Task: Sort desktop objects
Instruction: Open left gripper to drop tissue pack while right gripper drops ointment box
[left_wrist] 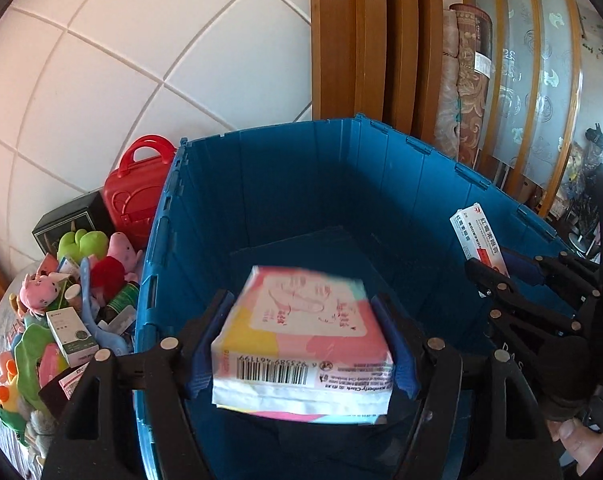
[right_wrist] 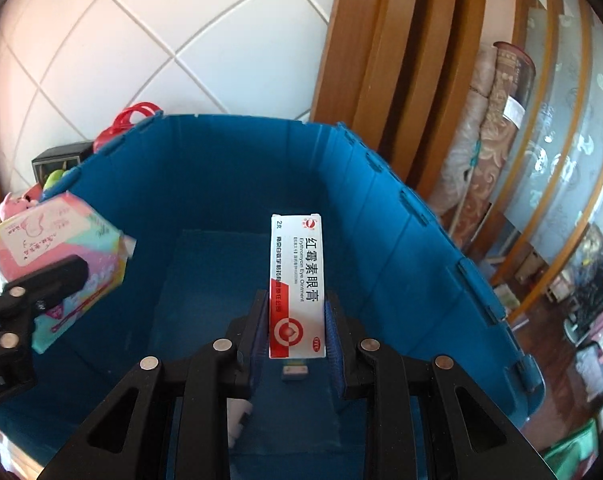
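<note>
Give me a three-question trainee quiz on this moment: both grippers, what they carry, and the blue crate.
1. True or false: the left gripper is empty.
2. What does the right gripper hold? A) a plush toy B) an ointment box C) a red case
3. Fill in: both grippers are held over the open blue ____.

Key
1. False. It is shut on a tissue pack.
2. B. The ointment box is upright between the pads.
3. crate. The plush toys and red case are outside it, to its left.
</note>
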### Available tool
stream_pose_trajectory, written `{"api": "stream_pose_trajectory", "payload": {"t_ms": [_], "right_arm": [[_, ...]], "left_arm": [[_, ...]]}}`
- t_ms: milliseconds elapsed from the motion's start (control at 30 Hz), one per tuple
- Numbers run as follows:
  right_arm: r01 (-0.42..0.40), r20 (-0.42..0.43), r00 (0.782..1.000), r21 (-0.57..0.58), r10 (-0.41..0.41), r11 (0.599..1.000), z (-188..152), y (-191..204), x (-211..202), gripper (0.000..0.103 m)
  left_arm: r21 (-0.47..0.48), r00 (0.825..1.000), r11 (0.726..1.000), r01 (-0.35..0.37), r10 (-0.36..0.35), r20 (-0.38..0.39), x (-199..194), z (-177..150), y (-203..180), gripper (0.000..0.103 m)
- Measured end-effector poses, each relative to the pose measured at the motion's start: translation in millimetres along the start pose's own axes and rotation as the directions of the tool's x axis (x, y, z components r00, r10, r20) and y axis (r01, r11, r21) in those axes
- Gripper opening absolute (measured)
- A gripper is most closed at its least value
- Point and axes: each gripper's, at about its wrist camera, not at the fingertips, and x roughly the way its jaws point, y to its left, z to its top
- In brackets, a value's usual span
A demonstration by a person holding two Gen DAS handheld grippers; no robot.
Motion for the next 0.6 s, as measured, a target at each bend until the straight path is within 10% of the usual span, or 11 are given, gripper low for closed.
{"api": "stream_pose_trajectory", "payload": {"t_ms": [433, 600], "right_arm": [[0.020, 0.001, 1.000, -0.004, -0.020, 1.000, -9, -15, 10, 0.031], [0.020, 0.025, 0.999, 0.004, -0.020, 1.000, -10, -16, 1, 0.063]], "left_arm": [[0.011, 0.997, 0.999, -0.031, 0.030, 0.074, -16, -2, -6, 0.075], [0.002, 0.993, 0.999, -0.037, 0.036, 0.110, -33, -6, 2, 0.076]]}}
